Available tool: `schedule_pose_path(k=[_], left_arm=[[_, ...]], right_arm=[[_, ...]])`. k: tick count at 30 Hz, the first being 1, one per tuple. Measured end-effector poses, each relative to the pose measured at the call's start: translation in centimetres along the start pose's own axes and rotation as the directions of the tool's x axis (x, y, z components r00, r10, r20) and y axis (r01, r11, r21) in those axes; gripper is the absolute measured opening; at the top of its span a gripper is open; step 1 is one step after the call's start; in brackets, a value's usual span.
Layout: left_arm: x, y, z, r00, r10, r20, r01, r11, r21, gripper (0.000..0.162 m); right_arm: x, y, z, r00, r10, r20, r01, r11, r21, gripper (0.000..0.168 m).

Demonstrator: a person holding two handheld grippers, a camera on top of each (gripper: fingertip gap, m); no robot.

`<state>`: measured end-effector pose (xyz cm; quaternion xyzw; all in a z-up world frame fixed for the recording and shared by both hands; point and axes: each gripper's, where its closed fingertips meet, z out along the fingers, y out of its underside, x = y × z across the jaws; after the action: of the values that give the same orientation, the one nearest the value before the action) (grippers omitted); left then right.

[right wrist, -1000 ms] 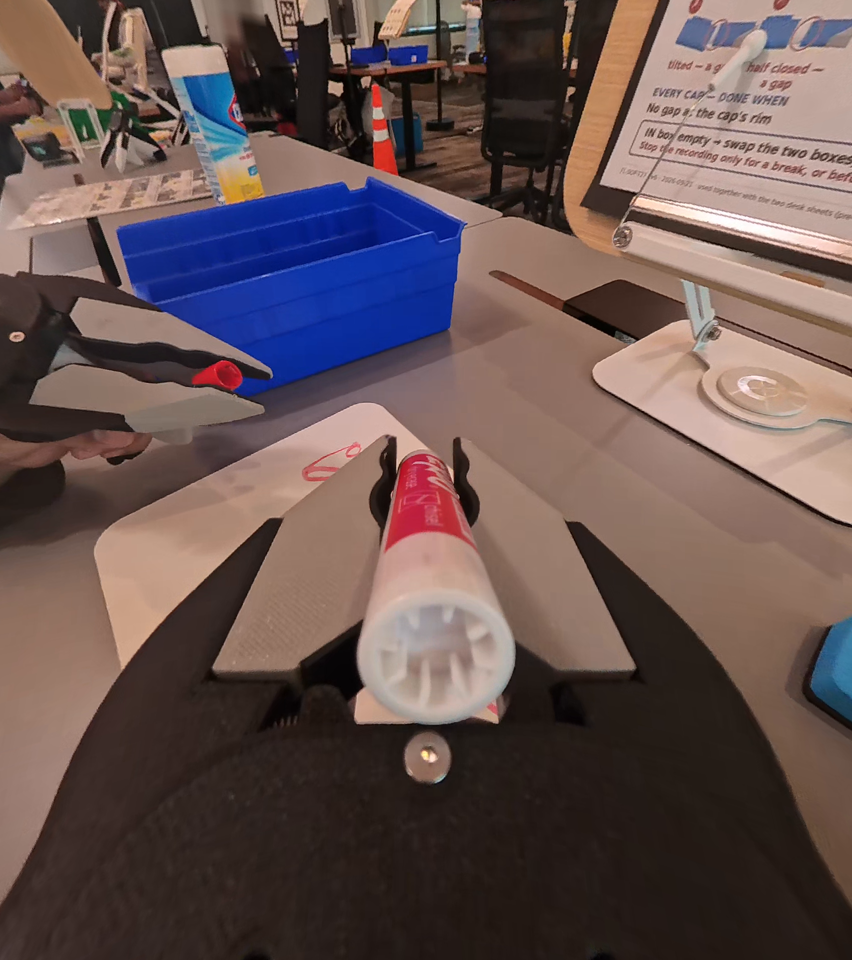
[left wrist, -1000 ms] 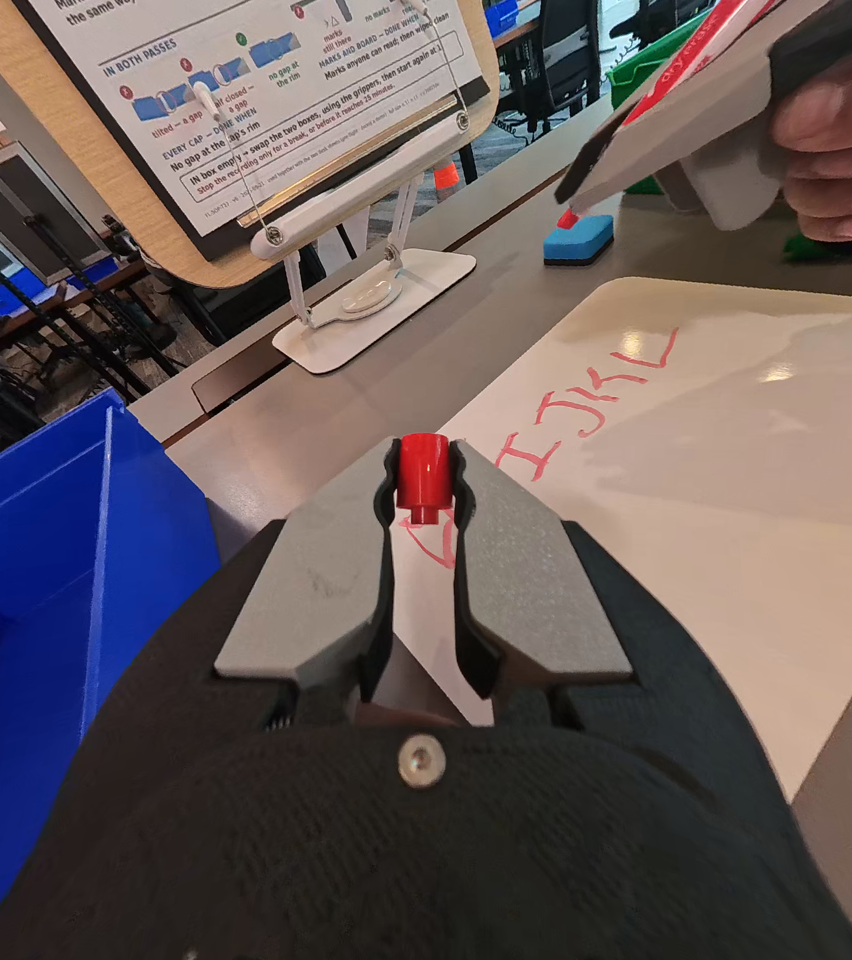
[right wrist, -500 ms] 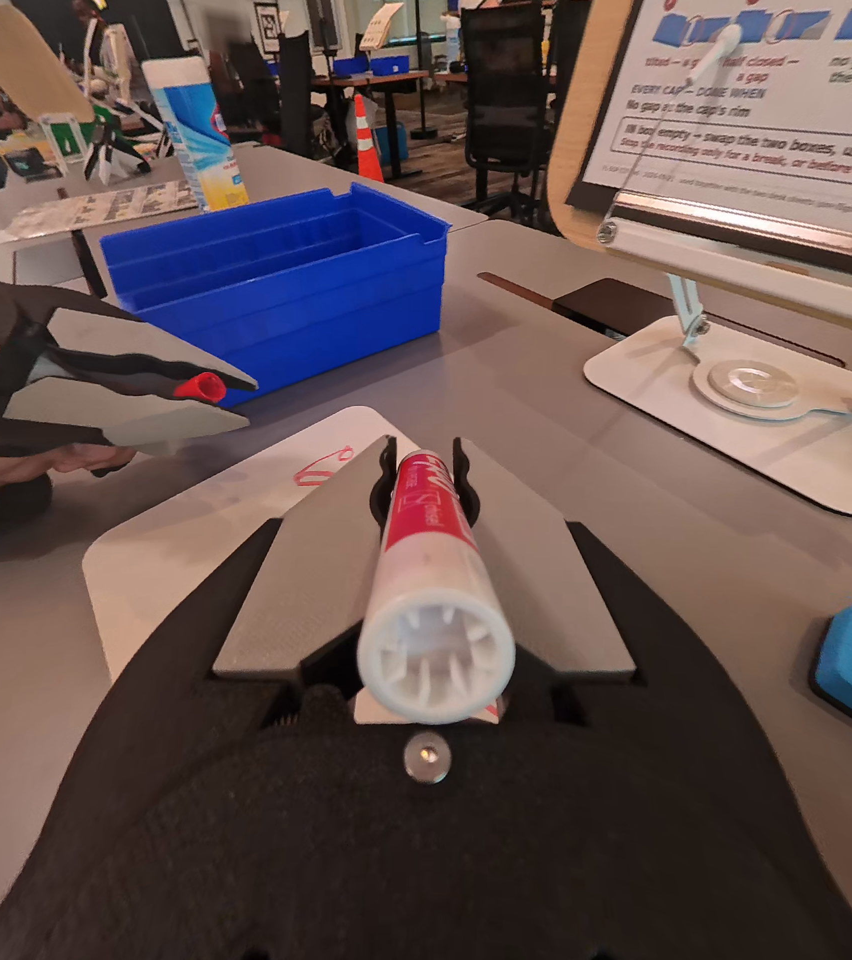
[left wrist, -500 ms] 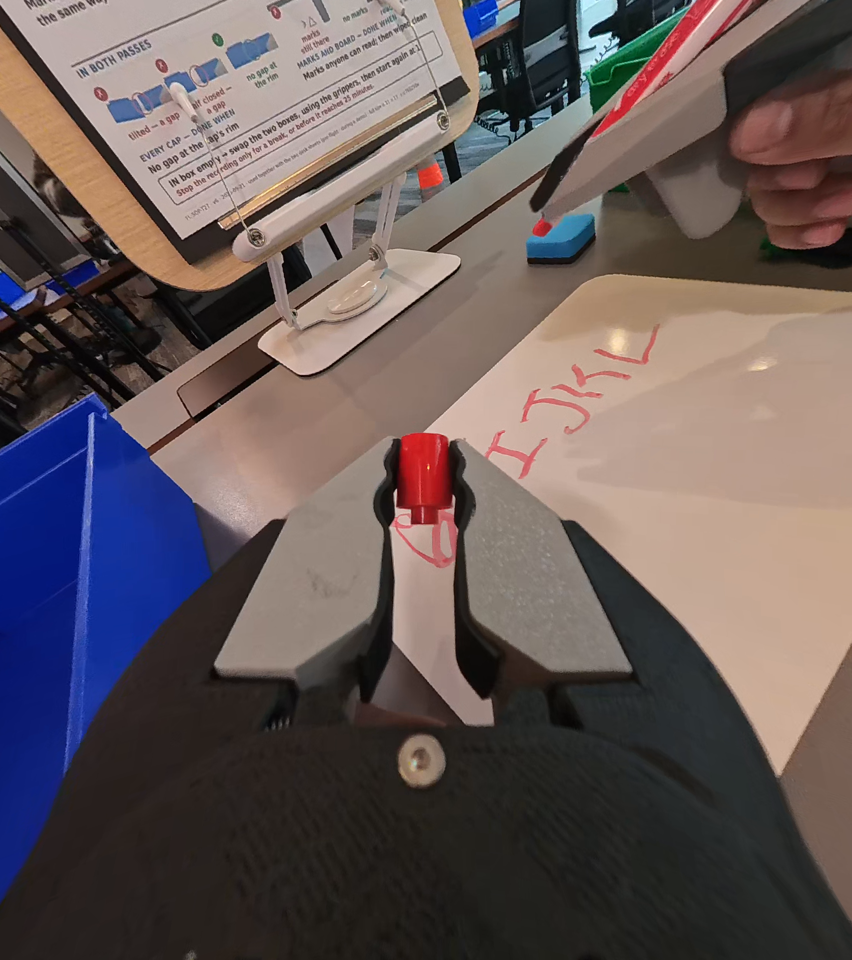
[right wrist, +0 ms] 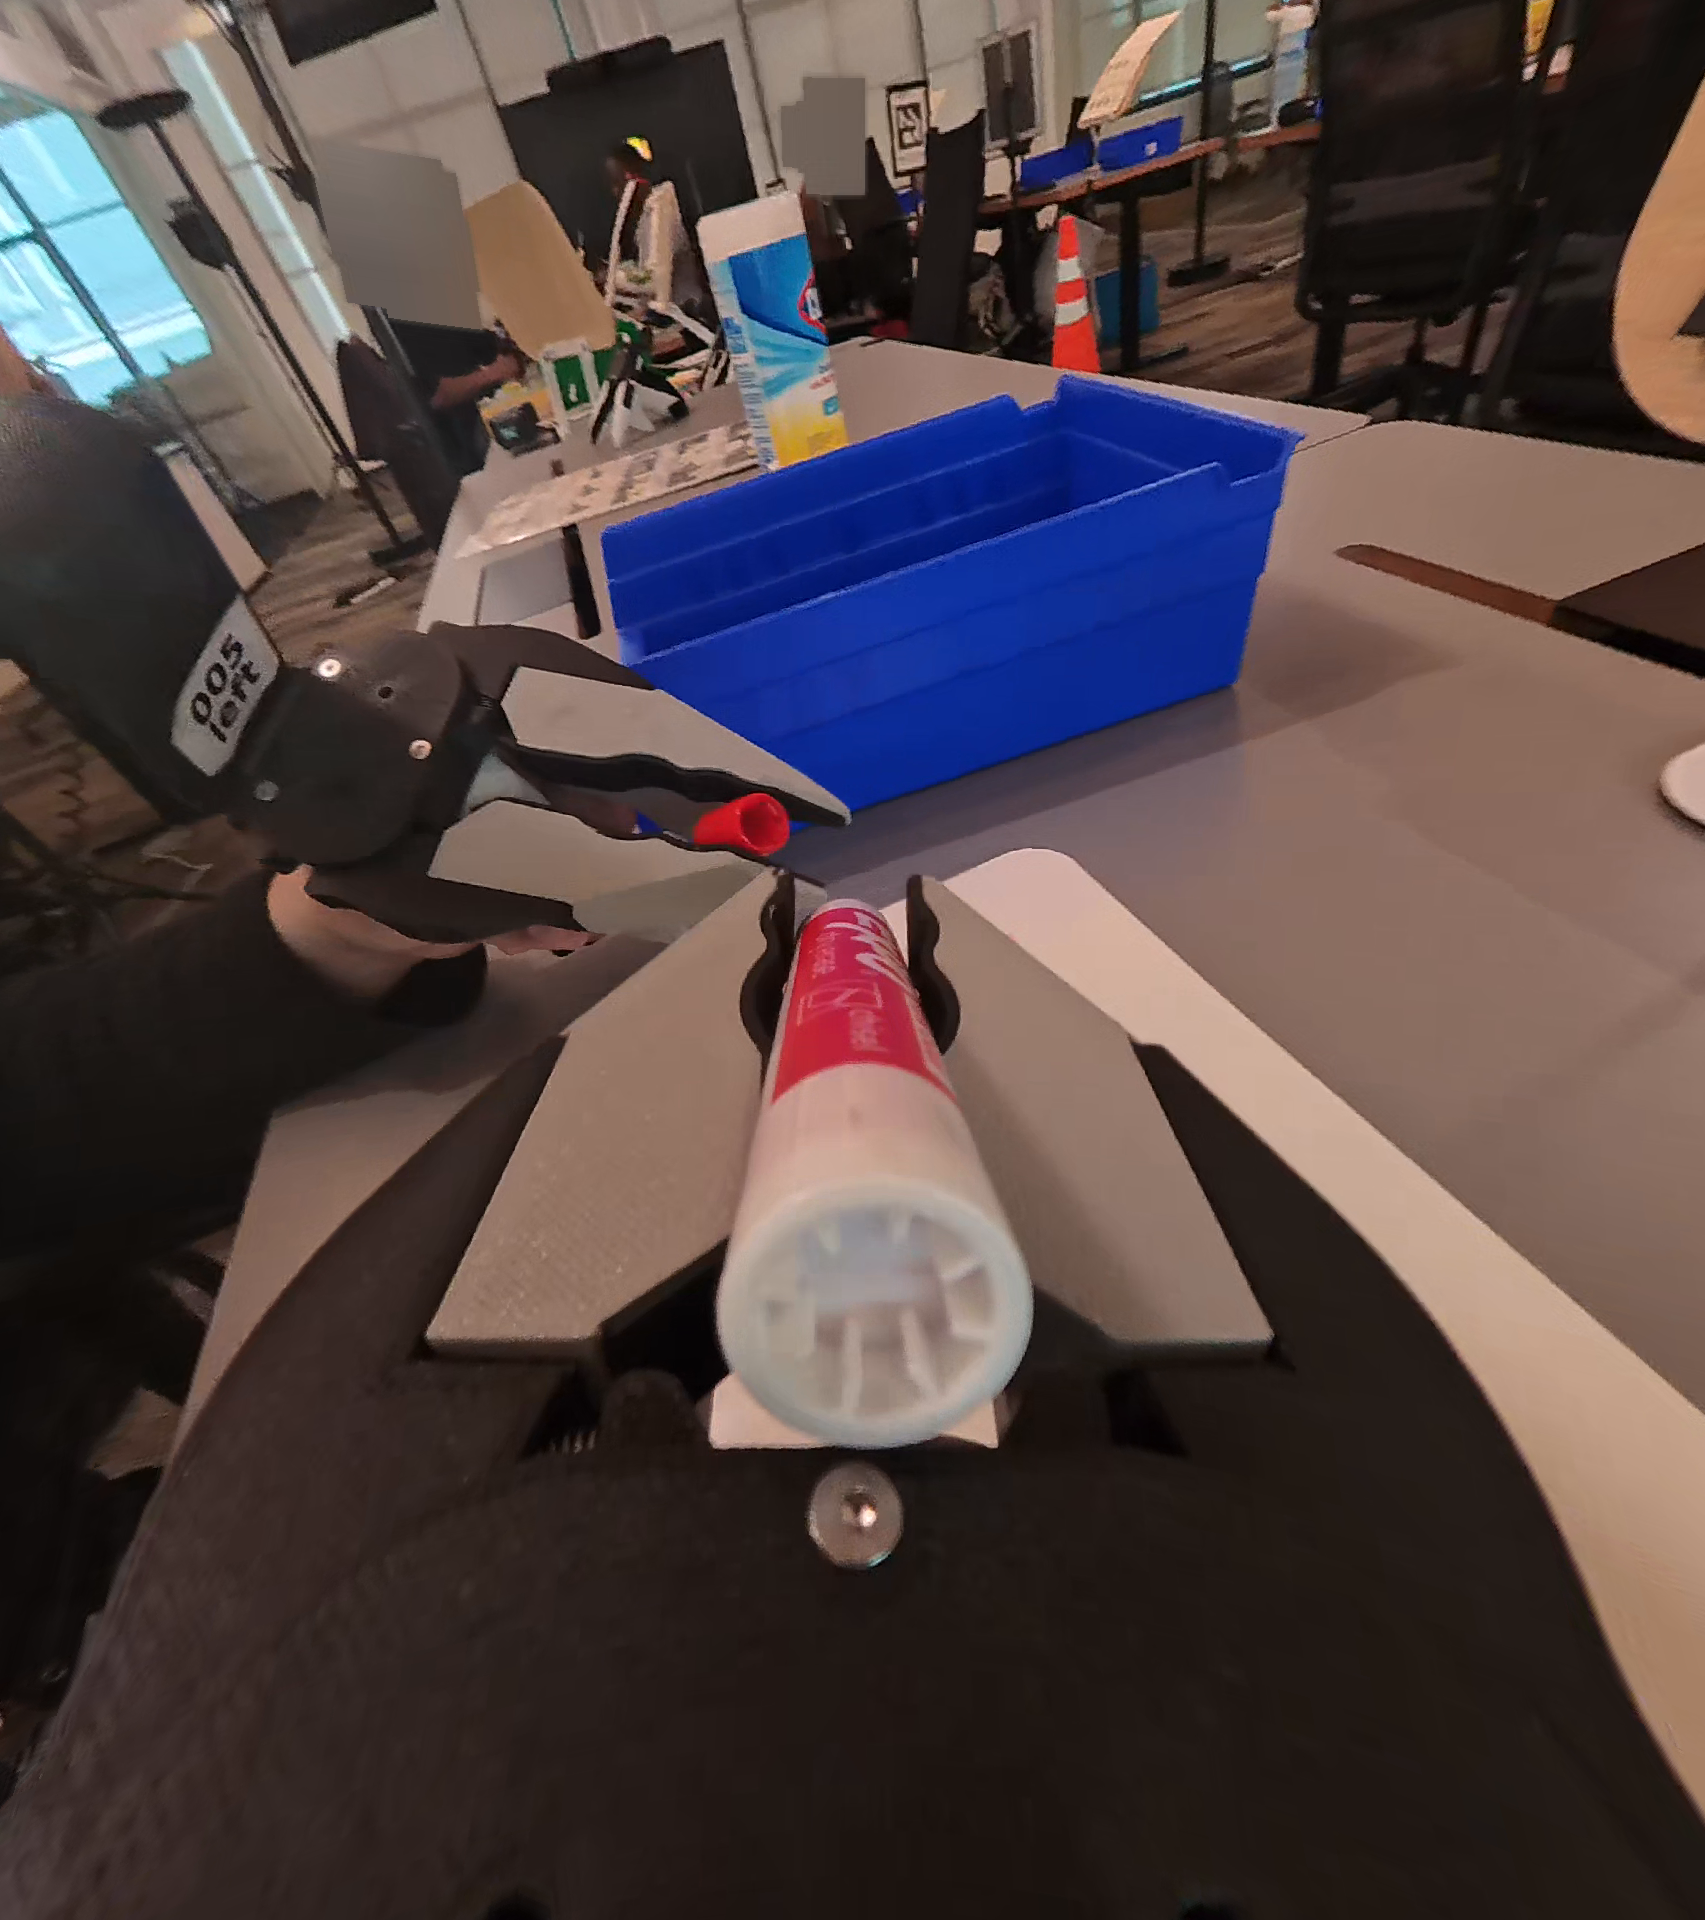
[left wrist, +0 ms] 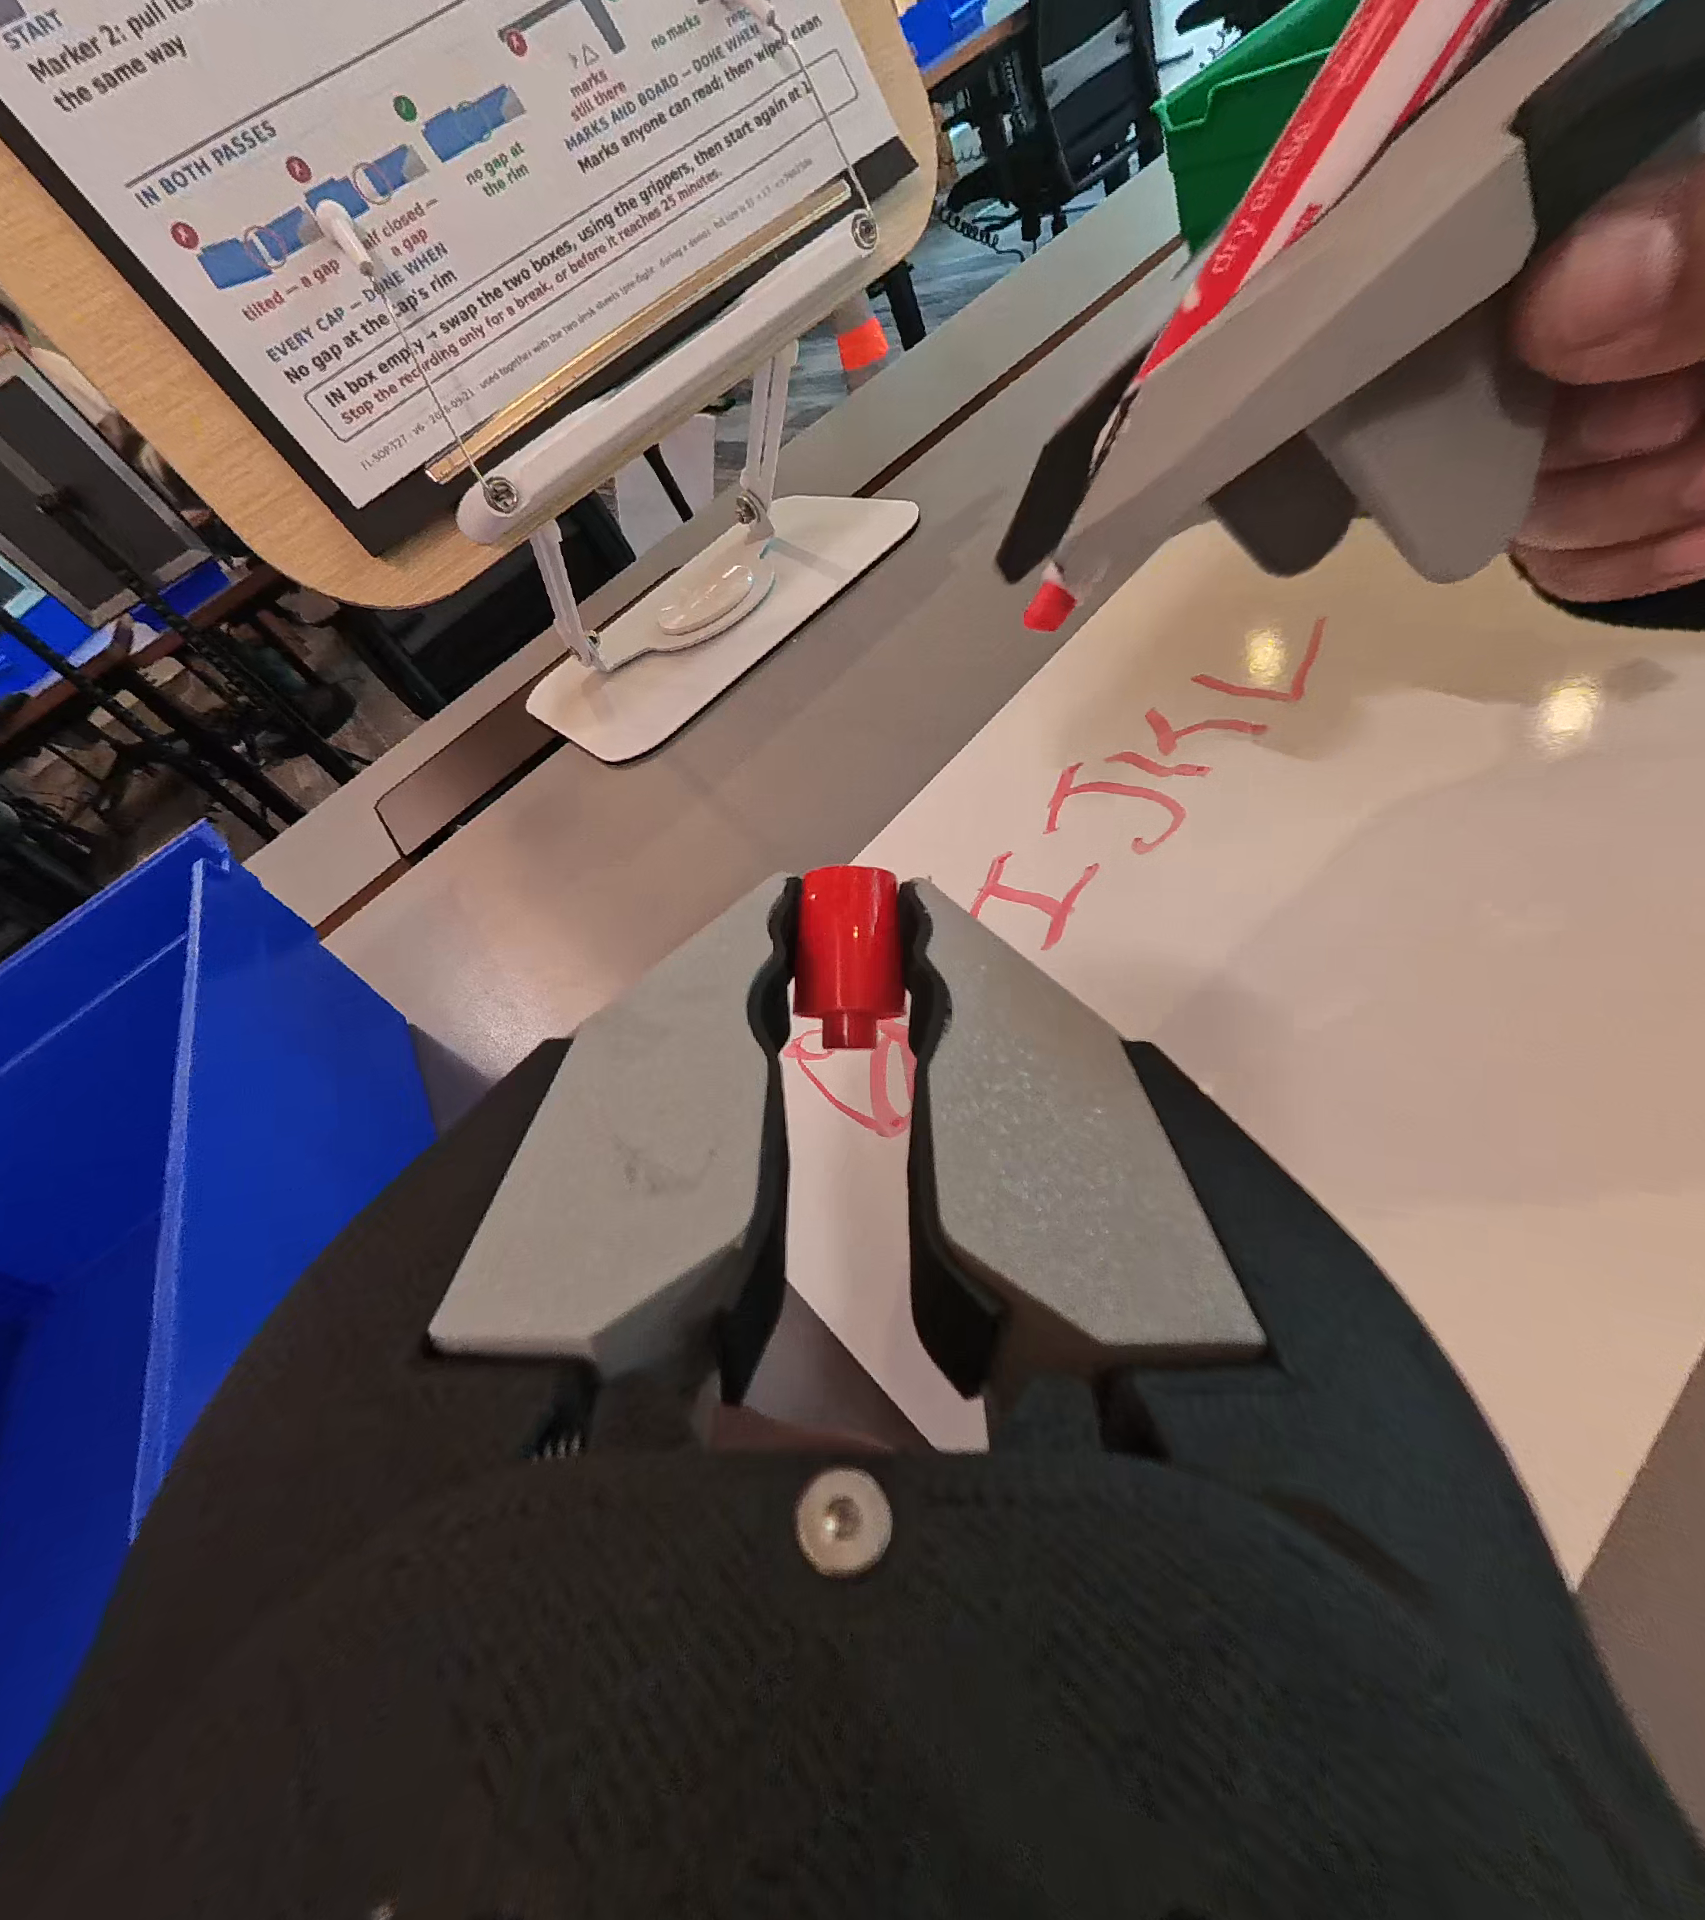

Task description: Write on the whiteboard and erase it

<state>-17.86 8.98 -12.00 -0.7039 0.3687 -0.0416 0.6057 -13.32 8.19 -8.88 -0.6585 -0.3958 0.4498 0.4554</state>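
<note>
My left gripper (left wrist: 848,902) is shut on a red marker cap (left wrist: 848,961), held just above the near left end of the whiteboard (left wrist: 1399,987). Red letters (left wrist: 1170,774) run along the board's far edge. My right gripper (right wrist: 848,896) is shut on a red and white marker (right wrist: 858,1049), whose uncapped red tip (left wrist: 1048,605) hangs over the board's far edge. In the right wrist view the left gripper (right wrist: 806,823) holds the cap (right wrist: 744,828) with its open end towards the marker, a short gap apart. The whiteboard (right wrist: 1191,1039) lies below.
A blue bin (left wrist: 79,1195) stands left of the board; it also shows in the right wrist view (right wrist: 931,634). A document stand (left wrist: 713,613) with an instruction sheet stands behind the board. A wipes canister (right wrist: 775,332) and an orange cone (right wrist: 1076,301) are farther back. The left gripper's tips are roughly 6 centimeters from the right gripper's.
My right gripper has swung the marker towards my left gripper, so the tip and the cap are now much closer. The blue eraser has left both views.
</note>
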Motion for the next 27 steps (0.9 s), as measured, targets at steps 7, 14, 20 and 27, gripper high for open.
schedule_pose_path(k=[7, 14, 20, 27], left_arm=[[0.8, 0.0, 0.2, 0.999, 0.047, -0.012, -0.047, 0.999, -0.004, 0.015], [1.6, -0.2, 0.2, 0.995, 0.09, -0.037, -0.09, 0.996, 0.002, 0.015], [2.5, -0.6, 0.1, 0.989, 0.136, -0.054, -0.134, 0.991, 0.025, 0.016], [3.0, -1.1, 0.0, 0.985, 0.16, -0.064, -0.156, 0.986, 0.053, 0.016]], right_arm=[[-2.4, 0.3, 1.4, 0.994, 0.044, 0.101, -0.044, 0.999, -0.006, 0.019], [-3.4, 0.8, 2.3, 0.989, 0.058, 0.132, -0.054, 0.998, -0.038, 0.019], [-3.3, 1.0, 2.6, 0.992, 0.064, 0.11, -0.059, 0.997, -0.04, 0.019], [-3.0, 0.9, 2.4, 0.99, 0.093, 0.109, -0.09, 0.995, -0.035, 0.018]])
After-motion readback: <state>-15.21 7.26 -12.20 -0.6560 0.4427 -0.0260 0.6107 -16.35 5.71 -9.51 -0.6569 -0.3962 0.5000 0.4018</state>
